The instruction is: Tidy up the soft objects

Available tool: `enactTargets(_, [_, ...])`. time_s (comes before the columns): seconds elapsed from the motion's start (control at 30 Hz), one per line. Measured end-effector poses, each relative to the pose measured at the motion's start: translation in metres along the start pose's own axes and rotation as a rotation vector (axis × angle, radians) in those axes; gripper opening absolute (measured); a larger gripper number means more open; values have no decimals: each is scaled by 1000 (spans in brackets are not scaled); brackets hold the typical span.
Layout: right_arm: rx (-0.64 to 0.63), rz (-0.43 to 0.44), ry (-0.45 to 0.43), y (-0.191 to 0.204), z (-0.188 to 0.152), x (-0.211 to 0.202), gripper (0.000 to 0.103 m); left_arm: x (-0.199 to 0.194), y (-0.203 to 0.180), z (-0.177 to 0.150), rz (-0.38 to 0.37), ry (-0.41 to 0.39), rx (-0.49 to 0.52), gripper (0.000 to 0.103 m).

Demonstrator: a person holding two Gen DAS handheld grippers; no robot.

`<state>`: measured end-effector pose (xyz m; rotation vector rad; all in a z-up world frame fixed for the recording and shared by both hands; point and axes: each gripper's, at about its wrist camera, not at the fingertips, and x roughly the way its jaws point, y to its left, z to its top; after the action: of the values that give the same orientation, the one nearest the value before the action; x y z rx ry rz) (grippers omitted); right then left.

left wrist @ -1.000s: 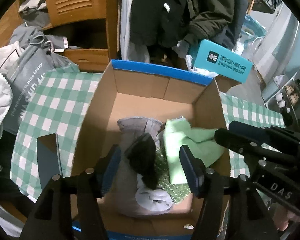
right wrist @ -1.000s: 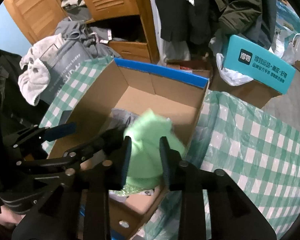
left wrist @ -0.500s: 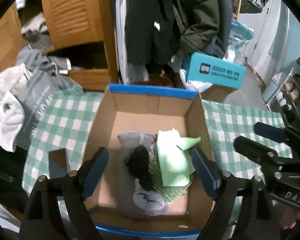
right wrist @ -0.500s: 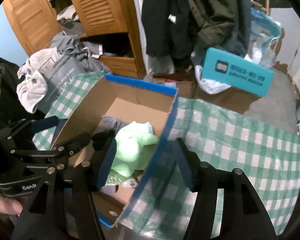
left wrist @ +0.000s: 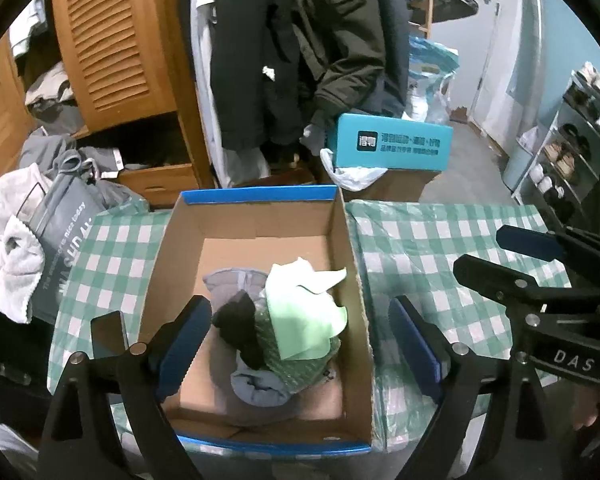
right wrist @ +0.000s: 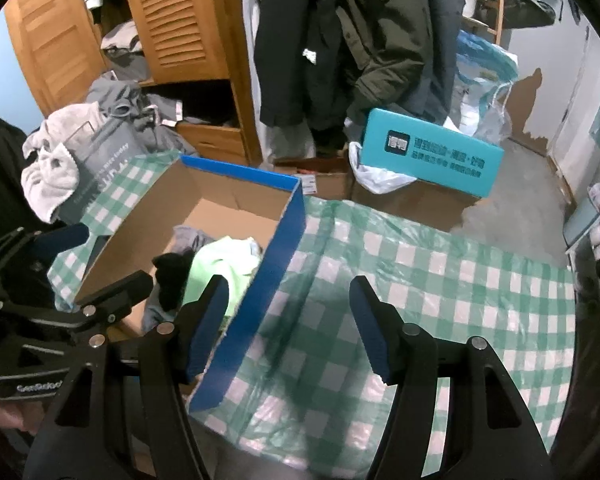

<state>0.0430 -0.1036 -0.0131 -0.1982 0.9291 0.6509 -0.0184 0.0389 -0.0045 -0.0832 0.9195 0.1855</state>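
Note:
An open cardboard box [left wrist: 260, 196] with blue edges stands on a green-checked tablecloth [right wrist: 420, 300]. Inside lie a light green cloth [left wrist: 304, 312], a black soft item [left wrist: 240, 328], a grey garment [left wrist: 256, 388] and green bubble wrap [left wrist: 300, 368]. My left gripper [left wrist: 298, 306] hovers above the box, its jaws opening, touching nothing. My right gripper [right wrist: 289, 286] is open and empty, straddling the box's right wall [right wrist: 268, 288] from above. Each gripper shows in the other's view: the right gripper [left wrist: 488, 252] and the left gripper [right wrist: 108, 256].
A grey bag [left wrist: 60, 248] and a white towel [left wrist: 8, 264] lie at the table's left. Behind stand a wooden louvred wardrobe [left wrist: 116, 40], hanging dark coats [left wrist: 300, 40] and a teal box [left wrist: 392, 148]. A shoe rack [left wrist: 572, 152] is at the right.
The right gripper let go of the green cloth, which now lies in the box. The left jaws spread away from the black item. Both grippers rose and drew back.

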Motion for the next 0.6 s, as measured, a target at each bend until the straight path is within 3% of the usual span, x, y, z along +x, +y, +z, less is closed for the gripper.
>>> enactTargets(0.6, [70, -19, -14, -43, -19, -13, 62, 0, -10, 4, 35, -9, -14, 91])
